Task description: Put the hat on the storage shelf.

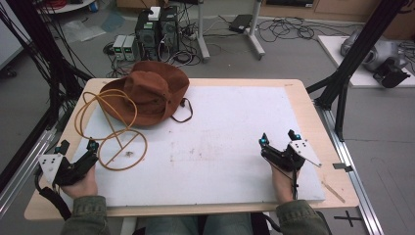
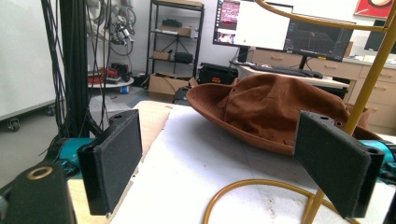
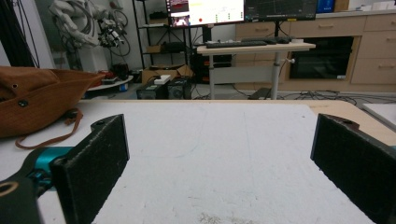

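A brown wide-brimmed hat (image 1: 149, 93) lies at the back left of the white mat (image 1: 230, 122), its chin cord trailing to the right. A yellow wire stand (image 1: 115, 132), with a round base ring and a tilted upper ring, stands just in front of the hat. My left gripper (image 1: 76, 147) rests at the front left, open, pointing at the stand's base. In the left gripper view the hat (image 2: 275, 109) lies ahead and the stand's upright (image 2: 359, 112) rises by the right jaw. My right gripper (image 1: 278, 138) rests at the front right, open, with nothing between its jaws.
The wooden table (image 1: 313, 122) borders the mat on all sides. Black frame posts (image 1: 359, 54) stand at the right and left edges. Computers and cables (image 1: 156, 34) sit on the floor beyond the table. The hat's brim (image 3: 37, 98) lies far left of the right gripper.
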